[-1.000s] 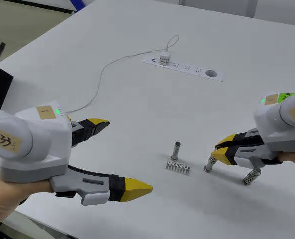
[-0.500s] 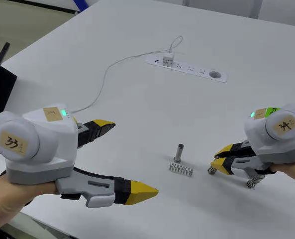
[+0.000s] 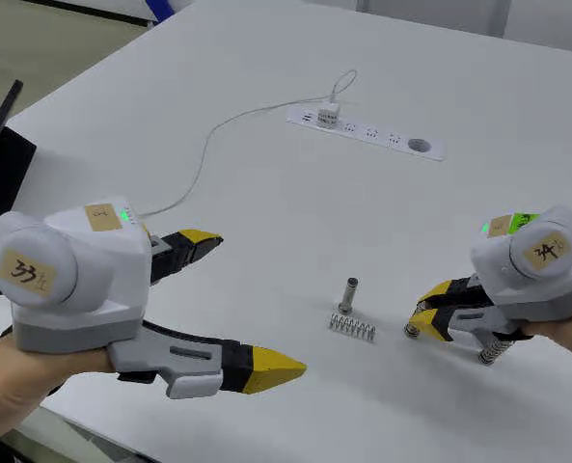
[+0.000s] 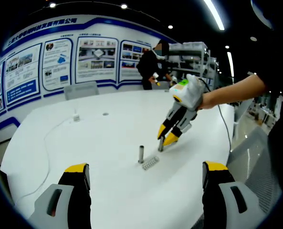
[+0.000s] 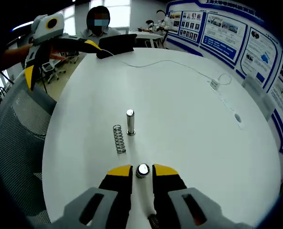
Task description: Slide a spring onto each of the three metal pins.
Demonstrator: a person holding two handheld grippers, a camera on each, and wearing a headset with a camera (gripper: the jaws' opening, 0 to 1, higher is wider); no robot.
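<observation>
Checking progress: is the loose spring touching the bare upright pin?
Apart. The right gripper view shows a plain gap between the lying spring and the pin.

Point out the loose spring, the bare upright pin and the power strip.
loose spring (image 3: 351,327), head view, middle coils.
bare upright pin (image 3: 348,293), head view, mid-shaft.
power strip (image 3: 366,133), head view, top face.

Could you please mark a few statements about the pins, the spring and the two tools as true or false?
1. The left tool is wide open and holds nothing. True.
2. The loose spring is threaded onto the bare pin. False: it lies flat on the table beside that pin.
3. The bare pin lies on its side. False: it stands upright.
4. The right tool has the head of a second pin between its tips. True.
</observation>
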